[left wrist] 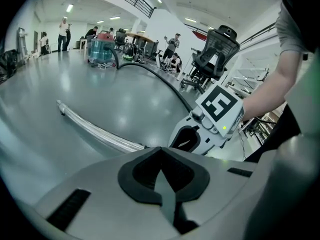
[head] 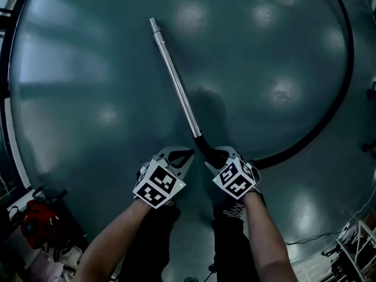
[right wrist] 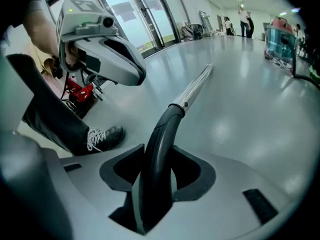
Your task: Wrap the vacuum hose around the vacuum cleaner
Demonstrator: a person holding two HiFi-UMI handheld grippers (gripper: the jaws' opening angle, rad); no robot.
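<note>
A wide grey floor (head: 88,69) fills the head view, with the black hose (head: 306,142) lying across it in one long open arc that runs off the top edge. The metal wand (head: 176,78) lies straight on the floor, pointing away from the person. The vacuum (left wrist: 102,48) stands far across the hall, well apart from the wand, and shows only in the two gripper views. At the person's feet, the right gripper (head: 222,157) has its fingers clamped on the curved black handle (right wrist: 160,149) where wand and hose meet. The left gripper (head: 179,156) hangs just beside it, fingers together with nothing between them.

The wrapping looks barely begun. No turn of hose sits on the vacuum, and the whole length is spread out on the floor. The handle end is in hand, so what remains appears to be carrying it to the vacuum and winding the hose round the body.

The head view does not show the vacuum at all. The joint between hose and vacuum is too small to make out, and the vacuum's shape is hard to read at that distance.
</note>
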